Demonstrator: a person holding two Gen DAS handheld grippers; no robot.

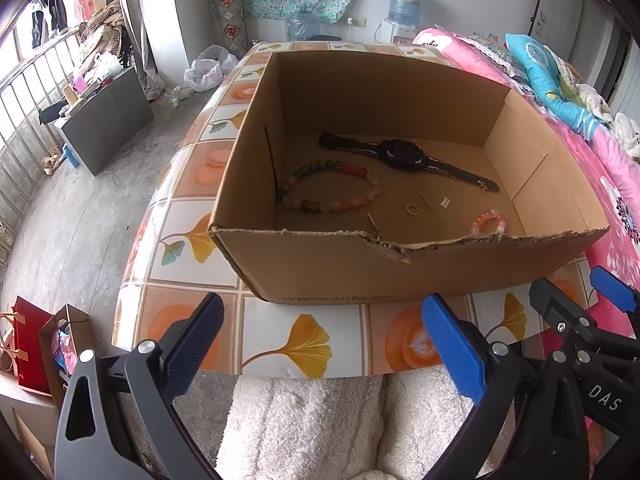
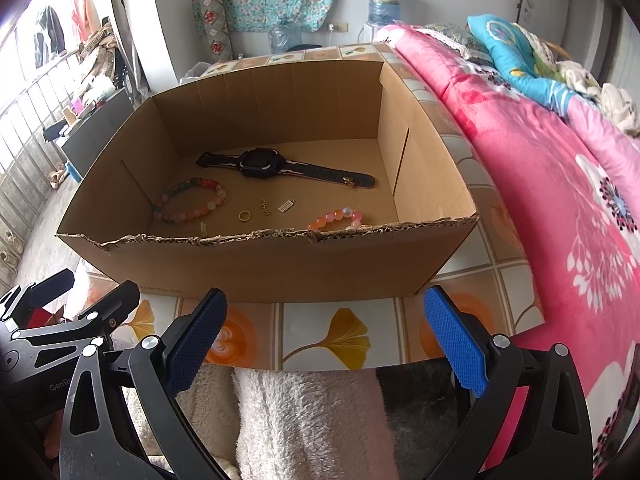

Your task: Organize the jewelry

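An open cardboard box point(image 1: 328, 272) point(image 2: 256, 264) stands on a tiled-pattern table. Inside lie a black watch point(image 1: 404, 156) point(image 2: 260, 165), a large multicoloured bead bracelet point(image 1: 332, 192) point(image 2: 192, 200), a small pink bead bracelet point(image 1: 489, 221) point(image 2: 338, 218), a gold ring point(image 1: 412, 210) point(image 2: 245, 216), and a few small earrings and charms point(image 1: 427, 202) point(image 2: 286, 205). My left gripper point(image 1: 324, 344) hangs open before the box's near wall, holding nothing. My right gripper point(image 2: 326, 340) is open and empty too, at the table's front edge; it shows at the right of the left wrist view point(image 1: 576, 300).
The table point(image 1: 304, 344) point(image 2: 332, 340) has a bed with a pink floral quilt point(image 2: 560, 184) tight along its right side. White fluffy fabric point(image 1: 312, 428) lies below the front edge. A dark cabinet point(image 1: 108, 120) and red bags point(image 1: 28, 344) stand on the floor to the left.
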